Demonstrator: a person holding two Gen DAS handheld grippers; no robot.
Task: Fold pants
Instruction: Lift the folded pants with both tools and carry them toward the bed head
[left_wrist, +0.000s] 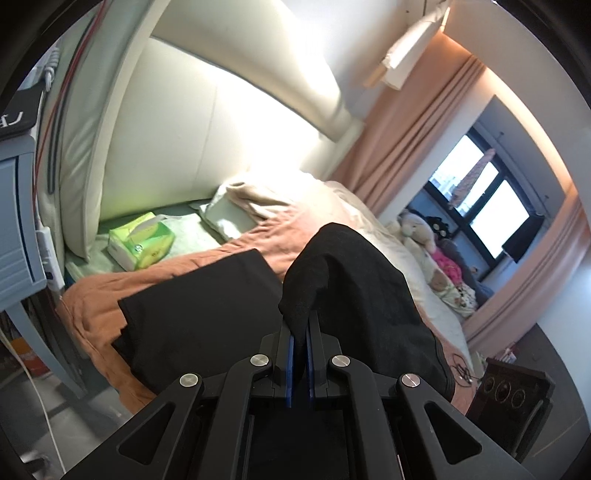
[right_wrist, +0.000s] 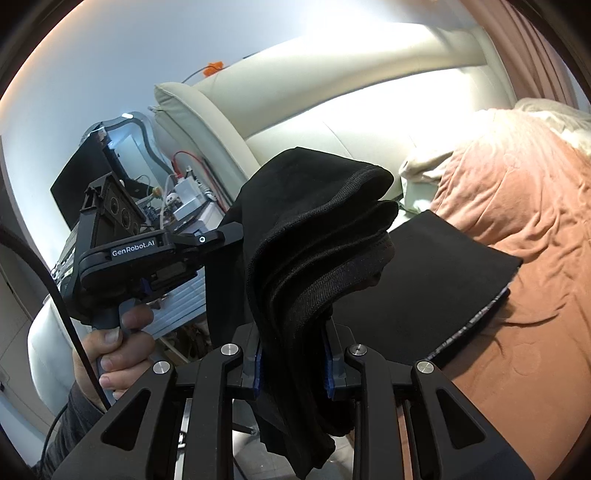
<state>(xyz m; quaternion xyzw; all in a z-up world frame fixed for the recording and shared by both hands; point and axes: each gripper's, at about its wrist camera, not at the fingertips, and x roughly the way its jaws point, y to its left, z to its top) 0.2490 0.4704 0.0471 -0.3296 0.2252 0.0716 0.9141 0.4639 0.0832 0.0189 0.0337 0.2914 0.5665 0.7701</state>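
The black pants (left_wrist: 199, 314) lie partly flat on the orange bedsheet (left_wrist: 96, 295), with one end lifted off the bed. My left gripper (left_wrist: 299, 325) is shut on a raised hump of that black cloth (left_wrist: 351, 273). In the right wrist view, my right gripper (right_wrist: 293, 332) is shut on a thick bunch of folded layers with a ribbed band (right_wrist: 325, 229). The flat part of the pants (right_wrist: 443, 273) lies to its right. The left gripper (right_wrist: 236, 236) shows at the left, held by a hand (right_wrist: 118, 343); its tips are buried in the cloth.
A green tissue pack (left_wrist: 142, 245) and a pale pillow (left_wrist: 229, 218) lie near the cream headboard (left_wrist: 221, 129). A blue-grey bedside cabinet (left_wrist: 14, 229) stands at the left. Stuffed toys (left_wrist: 424, 229) sit by the window, beside pink curtains (left_wrist: 406, 140).
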